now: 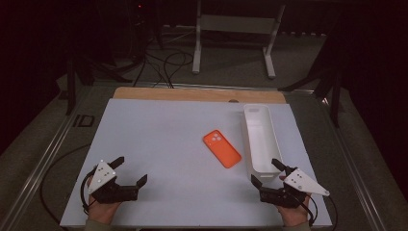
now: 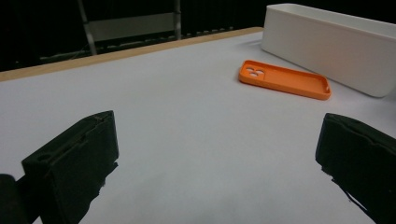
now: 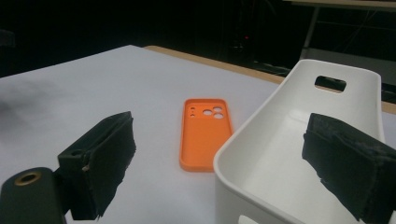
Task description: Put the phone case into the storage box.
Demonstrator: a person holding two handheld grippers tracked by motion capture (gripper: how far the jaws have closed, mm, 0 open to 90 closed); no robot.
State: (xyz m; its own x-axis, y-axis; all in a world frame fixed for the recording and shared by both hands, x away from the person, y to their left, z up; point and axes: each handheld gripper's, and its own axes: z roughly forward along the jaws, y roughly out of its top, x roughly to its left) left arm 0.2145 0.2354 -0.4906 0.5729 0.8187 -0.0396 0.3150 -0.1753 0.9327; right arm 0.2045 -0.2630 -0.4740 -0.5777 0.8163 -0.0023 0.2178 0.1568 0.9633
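An orange phone case (image 1: pixel 222 148) lies flat, hollow side up, in the middle of the white table top (image 1: pixel 159 144); it also shows as the case (image 2: pixel 284 79) and the case (image 3: pixel 204 132). Just right of it stands a long, empty white bin (image 1: pixel 260 138), seen too as the bin (image 2: pixel 336 44) and bin (image 3: pixel 299 154). My left gripper (image 1: pixel 130 170) rests open at the near left, nothing between its jaws. My right gripper (image 1: pixel 266 172) stands open at the near right, just off the bin's near end, holding nothing.
A wooden strip (image 1: pixel 197 94) borders the table's far edge. Beyond it on the dark floor are cables (image 1: pixel 163 65) and a grey metal stand (image 1: pixel 235 33). A hand grips each gripper at the near table edge.
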